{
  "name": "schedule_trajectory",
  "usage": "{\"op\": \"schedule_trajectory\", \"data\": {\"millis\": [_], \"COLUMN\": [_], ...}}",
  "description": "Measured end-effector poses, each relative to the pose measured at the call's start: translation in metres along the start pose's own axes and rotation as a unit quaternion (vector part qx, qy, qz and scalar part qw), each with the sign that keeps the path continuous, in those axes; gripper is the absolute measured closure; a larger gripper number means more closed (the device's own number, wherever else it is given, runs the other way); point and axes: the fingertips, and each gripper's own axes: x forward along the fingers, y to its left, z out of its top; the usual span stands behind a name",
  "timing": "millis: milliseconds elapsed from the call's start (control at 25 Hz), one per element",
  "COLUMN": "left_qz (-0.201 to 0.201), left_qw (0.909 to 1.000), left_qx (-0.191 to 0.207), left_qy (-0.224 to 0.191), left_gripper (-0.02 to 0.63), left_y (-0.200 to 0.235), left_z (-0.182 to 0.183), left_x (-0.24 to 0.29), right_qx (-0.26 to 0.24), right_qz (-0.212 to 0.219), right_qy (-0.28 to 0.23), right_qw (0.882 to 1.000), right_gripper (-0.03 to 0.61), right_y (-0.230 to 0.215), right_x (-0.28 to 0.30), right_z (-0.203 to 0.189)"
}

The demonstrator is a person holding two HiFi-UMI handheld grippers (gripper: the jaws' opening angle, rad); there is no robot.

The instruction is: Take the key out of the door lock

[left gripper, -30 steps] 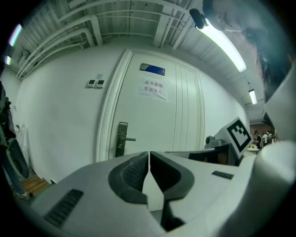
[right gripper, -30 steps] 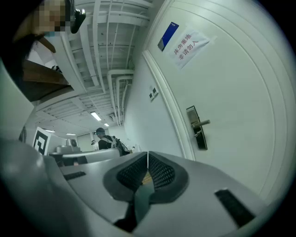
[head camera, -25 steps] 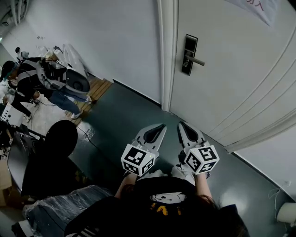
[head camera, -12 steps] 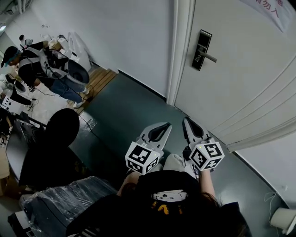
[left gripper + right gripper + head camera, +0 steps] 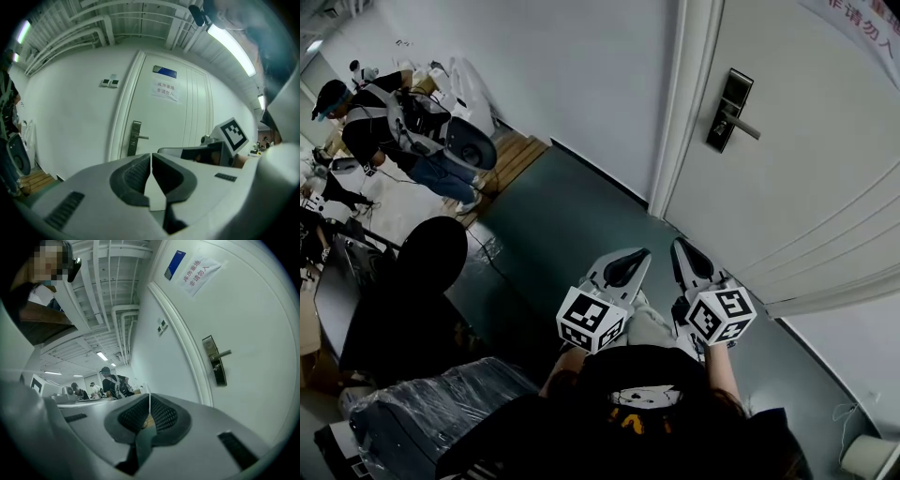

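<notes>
The black lock plate (image 5: 728, 111) with its silver handle (image 5: 747, 127) sits on the white door (image 5: 806, 159), well ahead of both grippers. The key is too small to make out. My left gripper (image 5: 631, 255) and right gripper (image 5: 682, 247) are held side by side low before my body, above the dark floor, both shut on nothing. In the left gripper view, the lock plate (image 5: 135, 138) shows far beyond the shut left gripper (image 5: 151, 155). The right gripper view shows the lock plate (image 5: 214, 360) up right of the shut right gripper (image 5: 149, 398).
People (image 5: 384, 131) stand by equipment at the far left, near a wooden pallet (image 5: 514, 161). A black round chair back (image 5: 431, 267) and a plastic-wrapped bundle (image 5: 441, 408) lie at my left. A paper notice (image 5: 166, 89) hangs on the door. A white bin (image 5: 868, 458) stands at bottom right.
The lock has shifted right and lower in the head view as the view turned. Both grippers stay shut and close together before my body.
</notes>
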Motion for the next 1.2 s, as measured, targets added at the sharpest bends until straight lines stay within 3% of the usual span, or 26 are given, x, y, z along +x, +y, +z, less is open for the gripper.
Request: {"op": "schedule_trajectory", "data": {"millis": [440,920,1200], "left_qz": [0.021,0.034,0.002], "left_qw": [0.9998,0.999,0.9987], "left_qx": [-0.002,0.014,0.026], "left_qy": [0.003,0.024,0.044], "left_gripper": [0.597,0.597,0.597], "left_y": [0.079,0.168,0.175], "left_z": [0.016,0.055,0.057], "left_x": [0.052,0.138,0.186], "right_qx": [0.012,0.038,0.062], "right_qz": [0.027,0.019,-0.004], "right_qy": [0.015,0.013,0.008], "right_qw": [0.999,0.999,0.998], "right_gripper": [0.568,0.568,0.568], "right_y": [-0.035,-0.108,-0.149], "right_x": [0.097,0.196,0.215], "right_z": [0.012,0.052,0.054]}}
